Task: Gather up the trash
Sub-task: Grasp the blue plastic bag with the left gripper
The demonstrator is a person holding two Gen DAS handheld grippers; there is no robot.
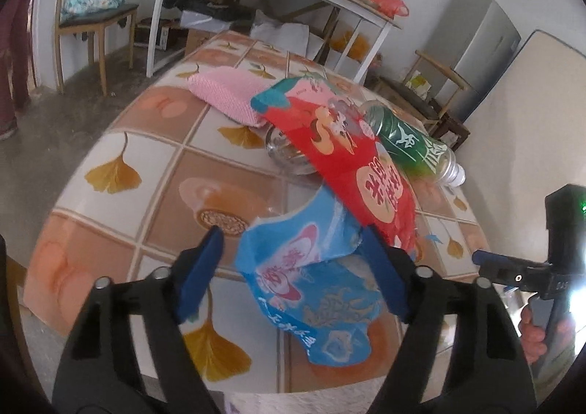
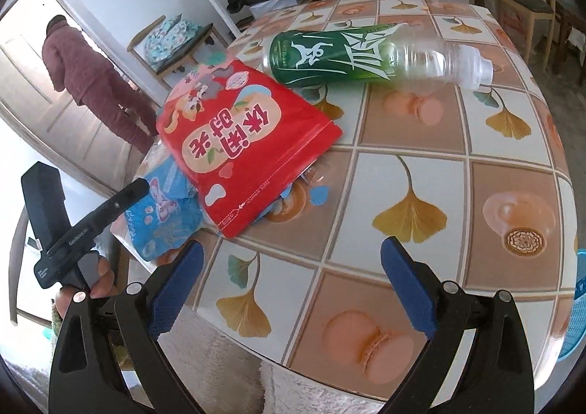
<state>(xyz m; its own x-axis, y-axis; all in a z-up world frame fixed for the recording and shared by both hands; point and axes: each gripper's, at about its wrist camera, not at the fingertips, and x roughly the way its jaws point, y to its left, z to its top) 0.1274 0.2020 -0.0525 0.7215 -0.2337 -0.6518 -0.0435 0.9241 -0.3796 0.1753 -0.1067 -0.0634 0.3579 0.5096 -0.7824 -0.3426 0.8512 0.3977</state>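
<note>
**Ana:** Left tongs [image 1: 293,269] sit low in the left wrist view, blue pads on either side of the blue wrapper [image 1: 311,289]. The right pad seems to touch its edge, the left pad stands clear, so nothing is clamped.

**Ben:** And the right tongs [image 2: 291,289]?

**Ana:** Spread wide at the bottom of the right wrist view, over bare tabletop [image 2: 421,165], nothing between them.

**Ben:** Where does the trash lie?

**Ana:** The blue wrapper is at the tabletop's near edge, partly under the red snack bag [image 2: 238,143]. The green-labelled bottle [image 2: 366,55] lies on its side just beyond the bag, in the upper middle of the right wrist view. A pink cloth [image 1: 227,95] and a glass dish [image 1: 289,157] sit behind the bag in the left wrist view.
</note>
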